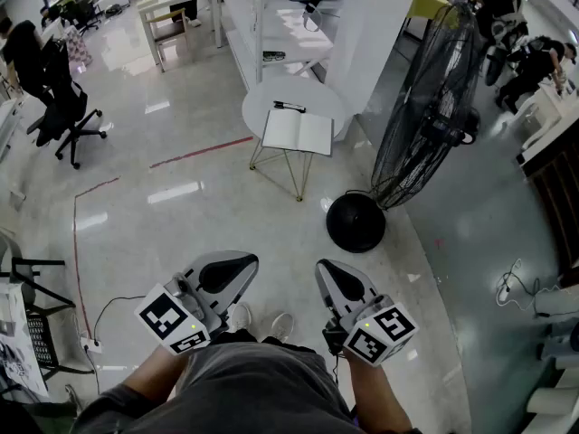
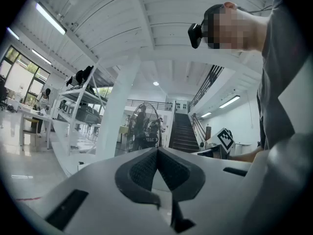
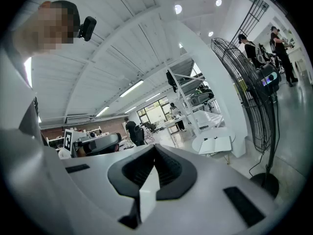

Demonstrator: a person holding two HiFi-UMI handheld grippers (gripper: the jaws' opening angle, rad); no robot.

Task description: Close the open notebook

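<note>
Two tools show near, low in the head view: left tool [image 1: 244,262] and right tool [image 1: 327,271]. The notebook [image 1: 298,132] lies open far ahead on a round bench [image 1: 262,98]. Left gripper view: jaws pressed together, empty. Right gripper view: likewise, with the notebook far right.
</note>
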